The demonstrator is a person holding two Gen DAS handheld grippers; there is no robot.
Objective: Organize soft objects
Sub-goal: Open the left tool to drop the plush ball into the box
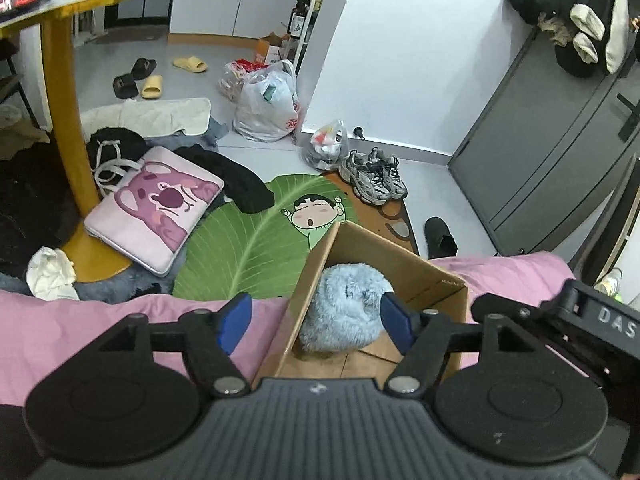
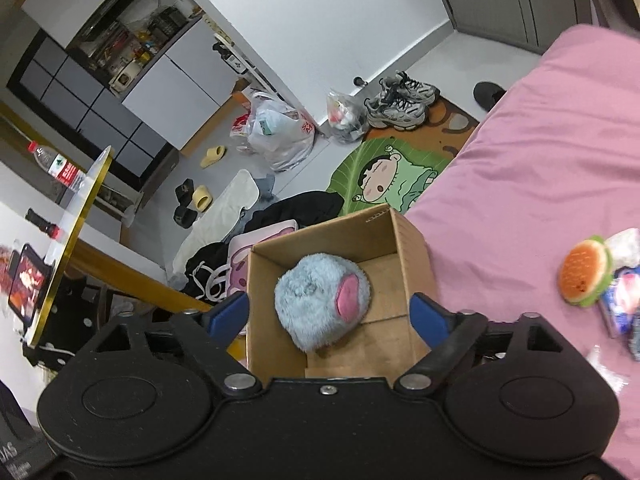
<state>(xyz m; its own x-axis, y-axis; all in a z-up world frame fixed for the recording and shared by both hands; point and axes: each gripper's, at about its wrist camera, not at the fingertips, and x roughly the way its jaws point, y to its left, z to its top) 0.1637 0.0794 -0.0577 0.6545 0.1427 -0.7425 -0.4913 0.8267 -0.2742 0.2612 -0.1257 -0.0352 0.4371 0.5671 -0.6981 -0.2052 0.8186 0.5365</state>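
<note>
Lying in the cardboard box (image 2: 404, 240) on the pink bed (image 2: 520, 168), the blue plush toy (image 2: 320, 300) is pointing its pink patch rightward, long axis running near-to-far. Both the left gripper (image 1: 316, 320) and right gripper (image 2: 328, 316) are hovering spread apart, gripping nothing, while a burger plush (image 2: 586, 276) is sitting far right

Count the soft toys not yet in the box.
1 clearly: the burger toy lies on the pink bed, right of the box. The blurred items beside it can't be identified. The blue plush is already boxed.
</note>
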